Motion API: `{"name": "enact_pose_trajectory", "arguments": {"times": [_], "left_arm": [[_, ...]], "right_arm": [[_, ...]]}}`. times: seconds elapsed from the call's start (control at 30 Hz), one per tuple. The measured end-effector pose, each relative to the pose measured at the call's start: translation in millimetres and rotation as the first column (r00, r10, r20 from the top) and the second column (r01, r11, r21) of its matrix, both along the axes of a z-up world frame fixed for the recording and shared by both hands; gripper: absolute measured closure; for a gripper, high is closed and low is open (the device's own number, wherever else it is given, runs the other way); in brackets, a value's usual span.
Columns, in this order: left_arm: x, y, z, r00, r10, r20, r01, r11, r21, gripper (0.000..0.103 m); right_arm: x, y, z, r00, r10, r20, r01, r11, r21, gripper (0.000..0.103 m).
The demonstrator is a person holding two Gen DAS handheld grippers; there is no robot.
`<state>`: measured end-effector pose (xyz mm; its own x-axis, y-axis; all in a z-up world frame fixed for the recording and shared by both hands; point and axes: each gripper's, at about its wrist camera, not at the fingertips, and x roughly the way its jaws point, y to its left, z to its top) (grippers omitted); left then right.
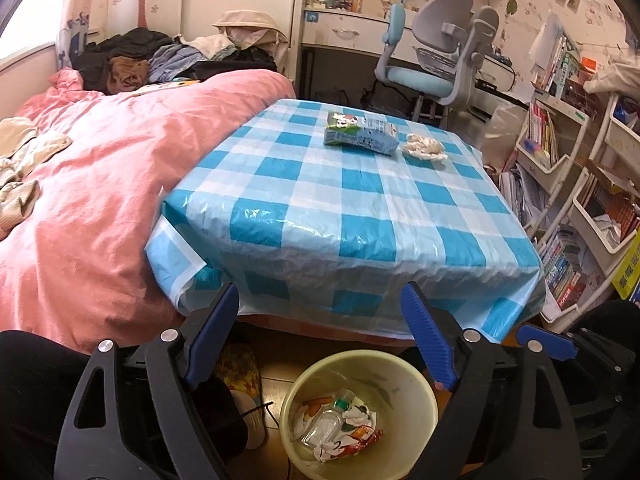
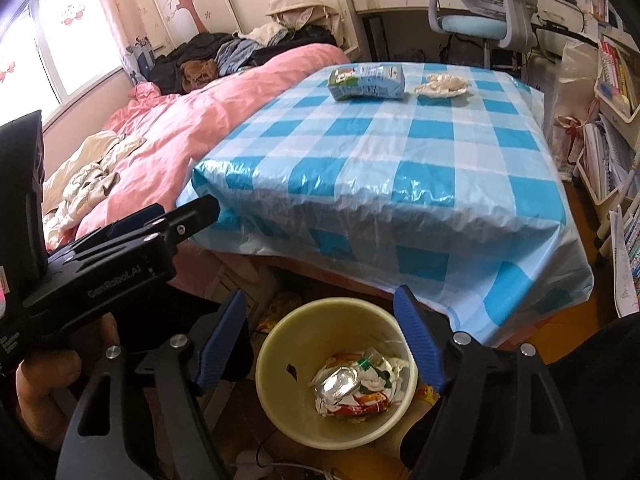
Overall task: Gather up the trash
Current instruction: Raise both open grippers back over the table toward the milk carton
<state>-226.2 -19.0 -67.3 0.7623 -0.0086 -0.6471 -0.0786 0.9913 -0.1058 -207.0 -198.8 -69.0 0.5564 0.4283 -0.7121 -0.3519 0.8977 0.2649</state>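
Trash is split between two places. A flattened carton (image 1: pixel 361 133) and a crumpled tissue (image 1: pixel 425 147) are located near the far edge of the bench (image 1: pixel 360 216), just beside each other. A bottle (image 1: pixel 325 424) and wrappers (image 1: pixel 352 436) are contained in the bin (image 1: pixel 416 396) below the near edge. Left gripper (image 1: pixel 324 336) and right gripper (image 2: pixel 324 340) fingers are spread apart, nothing held
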Motion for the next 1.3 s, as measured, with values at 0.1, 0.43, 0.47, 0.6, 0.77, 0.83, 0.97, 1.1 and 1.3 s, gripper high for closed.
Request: {"name": "enact_pose_trajectory", "arguments": {"times": [0.1,0.43,0.47,0.6,0.77,0.83,0.97,1.1,1.3], "left_arm": [[2,2,2,1.0,0.008,0.008,-0.008,1.0,-0.001,0.022],[23,11,23,0.997,0.028,0.069,-0.029,1.0,0.012,0.014],[27,14,25,0.997,0.032,0.074,-0.033,0.999,0.014,0.014],[48,26,37,0.995,0.05,0.087,-0.052,0.999,0.015,0.013],[75,34,45,0.994,0.053,0.093,-0.055,0.998,0.021,0.012],[84,34,47,0.995,0.046,0.093,-0.048,0.999,0.025,0.012],[105,30,49,0.996,0.009,0.089,-0.014,0.999,0.048,0.011],[131,25,50,0.997,-0.012,0.081,0.005,0.996,0.086,0.011],[172,27,40,1.0,-0.006,0.026,0.005,0.999,0.045,0.01]], "right_arm": [[0,-1,3,1.0,-0.011,0.02,0.011,1.0,0.003,0.028],[16,1,26,0.991,-0.039,0.126,0.042,0.999,-0.017,0.016],[20,1,29,0.989,-0.043,0.14,0.046,0.999,-0.02,0.015],[38,-4,35,0.986,-0.062,0.157,0.065,0.998,-0.013,0.012],[63,-10,43,0.983,-0.08,0.166,0.084,0.996,-0.012,0.012],[72,-12,45,0.982,-0.083,0.168,0.086,0.996,-0.014,0.012],[96,-15,49,0.984,-0.079,0.159,0.084,0.996,-0.026,0.011],[117,-13,54,0.983,-0.063,0.174,0.075,0.995,-0.065,0.011],[164,-13,58,0.98,-0.063,0.186,0.082,0.992,-0.094,0.011]]}}
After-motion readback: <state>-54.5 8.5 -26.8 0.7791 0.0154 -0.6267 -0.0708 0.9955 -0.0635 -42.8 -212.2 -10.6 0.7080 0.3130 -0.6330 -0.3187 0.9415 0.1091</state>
